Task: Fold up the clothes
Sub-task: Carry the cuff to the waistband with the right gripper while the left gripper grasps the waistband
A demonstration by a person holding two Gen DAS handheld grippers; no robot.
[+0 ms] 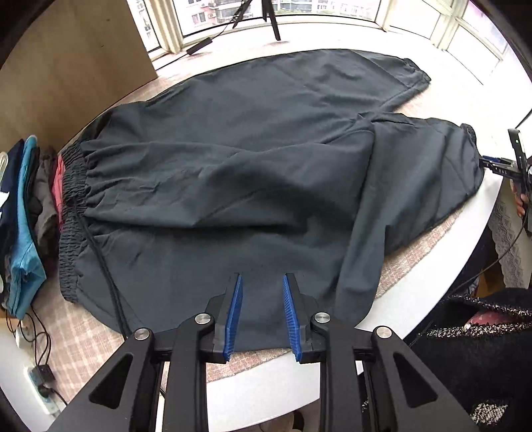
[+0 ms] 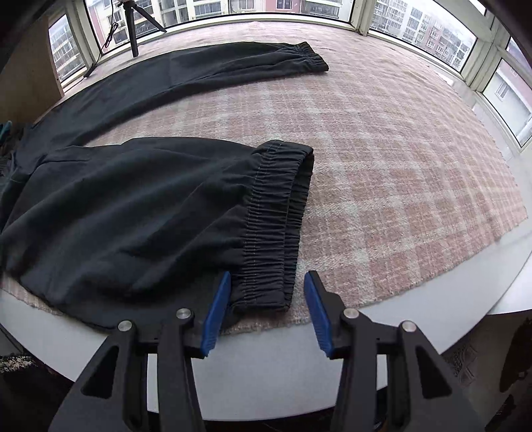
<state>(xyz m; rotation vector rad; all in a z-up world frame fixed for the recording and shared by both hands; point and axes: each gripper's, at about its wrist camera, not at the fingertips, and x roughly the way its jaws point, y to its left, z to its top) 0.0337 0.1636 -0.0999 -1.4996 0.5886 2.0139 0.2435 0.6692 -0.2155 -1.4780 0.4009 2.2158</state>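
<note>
Dark grey trousers lie spread on a pink checked cloth over a white round table. Their elastic waistband is at the left, and both legs run to the right. My left gripper hovers over the trousers' near edge, its blue pads apart and nothing pinched between them. The near leg's elastic cuff lies flat, with its near end between the pads of my right gripper. That gripper is open and its pads do not press on the cuff. The far leg's cuff rests further back. In the left wrist view the right gripper shows at this cuff.
A pile of folded clothes sits left of the waistband. A power strip with cables lies below it. A tripod stands by the windows and a wooden panel at the back left. A person's black tweed sleeve is near the table's white rim.
</note>
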